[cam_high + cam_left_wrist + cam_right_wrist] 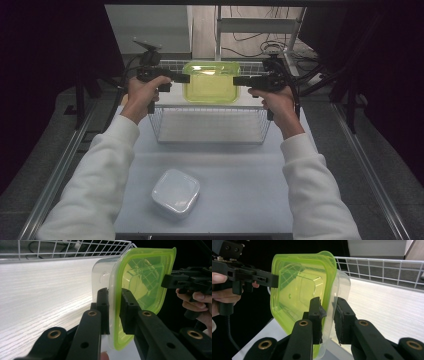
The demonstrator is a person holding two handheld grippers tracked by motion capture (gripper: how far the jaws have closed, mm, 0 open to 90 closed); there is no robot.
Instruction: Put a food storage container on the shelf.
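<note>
A clear plastic container with a yellow-green lid (211,82) hangs over the far part of a white wire basket (212,125), held from both sides. My left gripper (182,78) clamps its left edge; in the left gripper view the jaws (114,293) pinch the rim where lid (145,277) meets clear body. My right gripper (240,80) clamps the opposite edge, and its jaws (328,301) close over the lid (299,290) and the clear wall. Each gripper view also shows the other gripper at the far rim (175,281) (262,278).
A white square lidded box (176,192) sits on the white table (240,180) near the front edge. The basket's wire rim (62,250) runs behind the container. Metal rails flank the table, and cables lie on the floor beyond it.
</note>
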